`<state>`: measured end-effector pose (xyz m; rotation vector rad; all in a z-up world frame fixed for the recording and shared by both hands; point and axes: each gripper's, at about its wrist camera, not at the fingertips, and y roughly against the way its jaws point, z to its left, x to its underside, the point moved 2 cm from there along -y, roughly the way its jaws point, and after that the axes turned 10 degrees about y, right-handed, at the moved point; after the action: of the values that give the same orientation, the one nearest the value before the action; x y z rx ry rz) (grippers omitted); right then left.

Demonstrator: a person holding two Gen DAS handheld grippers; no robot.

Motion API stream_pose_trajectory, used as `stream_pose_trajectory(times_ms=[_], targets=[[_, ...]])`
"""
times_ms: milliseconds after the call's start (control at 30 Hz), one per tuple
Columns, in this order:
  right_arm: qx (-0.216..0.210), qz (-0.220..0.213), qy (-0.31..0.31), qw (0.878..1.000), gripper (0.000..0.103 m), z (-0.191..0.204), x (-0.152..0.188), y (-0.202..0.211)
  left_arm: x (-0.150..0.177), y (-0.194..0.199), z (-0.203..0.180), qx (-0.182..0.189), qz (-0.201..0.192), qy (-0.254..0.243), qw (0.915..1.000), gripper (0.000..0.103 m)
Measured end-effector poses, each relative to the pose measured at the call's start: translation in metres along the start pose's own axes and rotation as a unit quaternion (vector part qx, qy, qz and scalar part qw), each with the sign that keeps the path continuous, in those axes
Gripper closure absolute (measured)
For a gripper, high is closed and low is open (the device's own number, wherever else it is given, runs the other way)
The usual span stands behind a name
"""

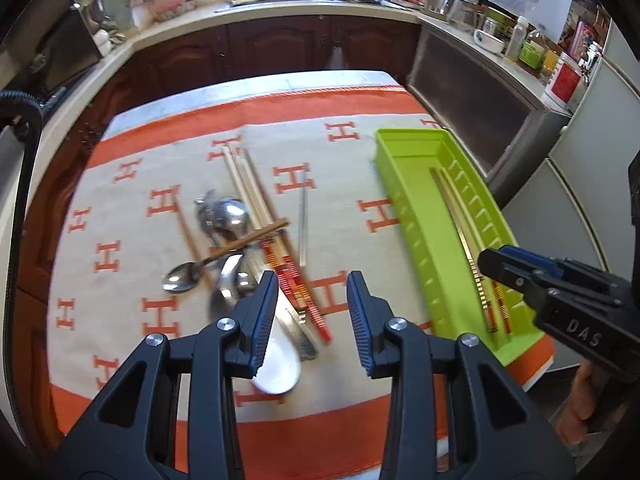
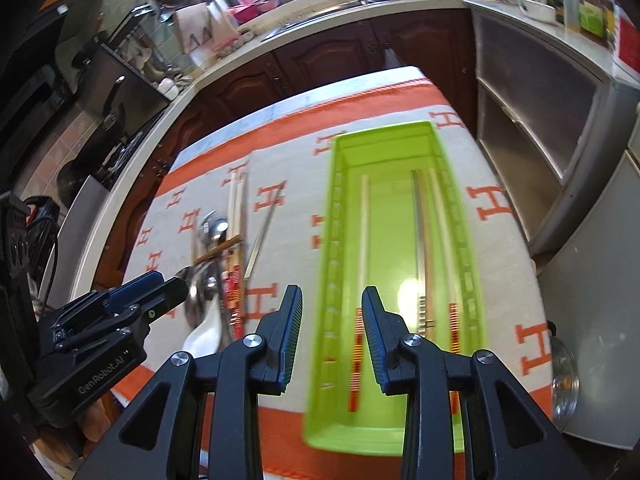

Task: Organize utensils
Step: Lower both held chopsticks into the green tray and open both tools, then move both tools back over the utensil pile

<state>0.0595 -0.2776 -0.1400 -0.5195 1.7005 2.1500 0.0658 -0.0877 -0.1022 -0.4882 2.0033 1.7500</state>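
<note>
A table draped in an orange-and-cream blanket (image 1: 132, 200) patterned with H letters carries a long lime-green tray (image 2: 400, 432) along its right edge, with three chopsticks (image 2: 422, 248) lying lengthwise inside, one near the left wall and two near the right. Toward the table's middle lies a loose heap of utensils (image 1: 240, 240): metal spoons, a white ceramic spoon (image 1: 280, 364), wooden and red-banded chopsticks. The left gripper (image 1: 313, 316) hangs above the near end of that heap and the right gripper (image 2: 331, 332) above the tray's near end, each with jaws parted and nothing between them.
</note>
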Motion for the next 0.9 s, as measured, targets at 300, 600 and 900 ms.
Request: stream_pose_trajectory(times_ms=[300, 600, 900], targets=[[-0.024, 0.008, 0.047, 0.999, 0.072, 0.071, -0.005, 0.005, 0.011, 0.016, 0.06, -0.021, -0.024, 0.036, 0.9988, 0.071], [-0.058, 0.021, 0.069, 0.996, 0.072, 0.126, -0.02, -0.013, 0.016, 0.019, 0.112, -0.027, -0.031, 0.066, 0.9969, 0.071], [-0.106, 0.064, 0.052, 0.991, 0.072, 0.15, -0.038, -0.07, 0.016, 0.002, 0.166, -0.02, -0.021, 0.108, 0.9937, 0.071]])
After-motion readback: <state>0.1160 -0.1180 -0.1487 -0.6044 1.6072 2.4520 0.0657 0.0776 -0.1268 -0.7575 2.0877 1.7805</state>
